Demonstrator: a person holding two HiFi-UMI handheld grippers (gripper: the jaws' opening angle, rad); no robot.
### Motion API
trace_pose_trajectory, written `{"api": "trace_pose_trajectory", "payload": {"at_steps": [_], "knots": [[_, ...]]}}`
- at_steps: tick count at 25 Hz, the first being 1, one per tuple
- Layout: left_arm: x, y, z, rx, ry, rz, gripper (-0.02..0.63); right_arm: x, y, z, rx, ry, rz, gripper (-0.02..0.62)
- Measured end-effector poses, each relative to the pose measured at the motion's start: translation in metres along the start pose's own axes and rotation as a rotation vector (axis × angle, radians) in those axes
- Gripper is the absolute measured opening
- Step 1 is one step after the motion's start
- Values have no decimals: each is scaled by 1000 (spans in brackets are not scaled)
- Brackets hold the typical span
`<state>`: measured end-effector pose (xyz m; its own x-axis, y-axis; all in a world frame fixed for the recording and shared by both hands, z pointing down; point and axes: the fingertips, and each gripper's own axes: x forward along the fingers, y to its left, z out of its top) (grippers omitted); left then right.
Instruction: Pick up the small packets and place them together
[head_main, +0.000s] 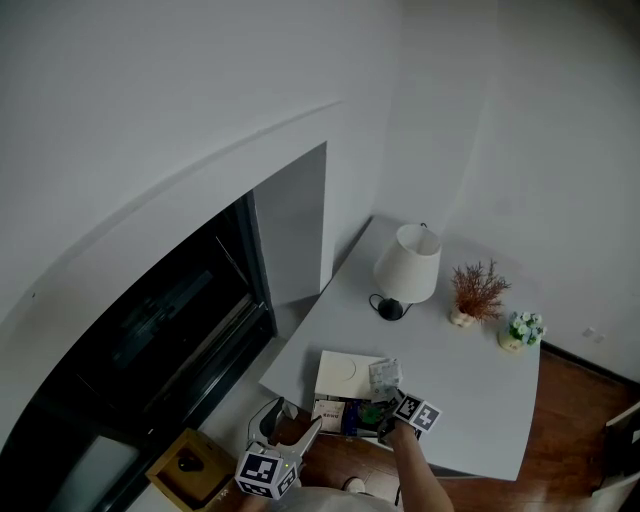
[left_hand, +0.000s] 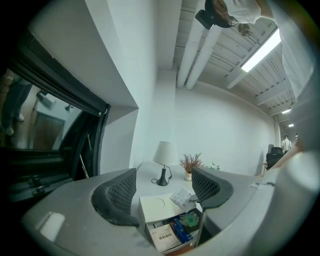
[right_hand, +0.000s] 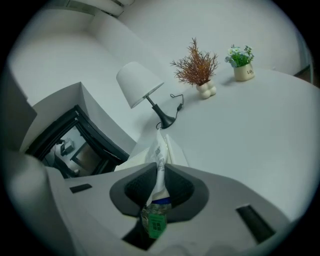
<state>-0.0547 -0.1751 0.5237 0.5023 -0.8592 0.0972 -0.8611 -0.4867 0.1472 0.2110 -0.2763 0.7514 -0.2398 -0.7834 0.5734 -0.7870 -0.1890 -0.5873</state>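
Packet (right_hand: 160, 150), print too blurred to read, pinched by right gripper (right_hand: 159, 175).

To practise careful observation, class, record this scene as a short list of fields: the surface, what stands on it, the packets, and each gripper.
Surface: white table
Standing items: lamp, dried plant, small potted plant
Container: white box at the near table edge
Packets: several packets lying in the box's open part
Left gripper: fingers apart, nothing between them, short of the box
Right gripper: fingers closed on a white packet, beside the box
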Motion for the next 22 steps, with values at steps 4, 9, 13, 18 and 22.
{"api": "trace_pose_trajectory", "payload": {"at_steps": [4,9,13,18,22], "knots": [[-1,-1,-1,4,3,0,347,3,-1,-9,78,-1,2,69],[-4,0,-2,6,5,3,347,3,-5,-13,113,-23,-42,83],[-6,2,-3,3,8,8,347,2,-1,-12,138,-41,-10,149],[-6,1,-3,0,6,5,347,-23,-3,-10,83,-64,-35,173],[-5,0,-3,6,3,-10,348,-64,16,21,-149,-191,-3,173]]}}
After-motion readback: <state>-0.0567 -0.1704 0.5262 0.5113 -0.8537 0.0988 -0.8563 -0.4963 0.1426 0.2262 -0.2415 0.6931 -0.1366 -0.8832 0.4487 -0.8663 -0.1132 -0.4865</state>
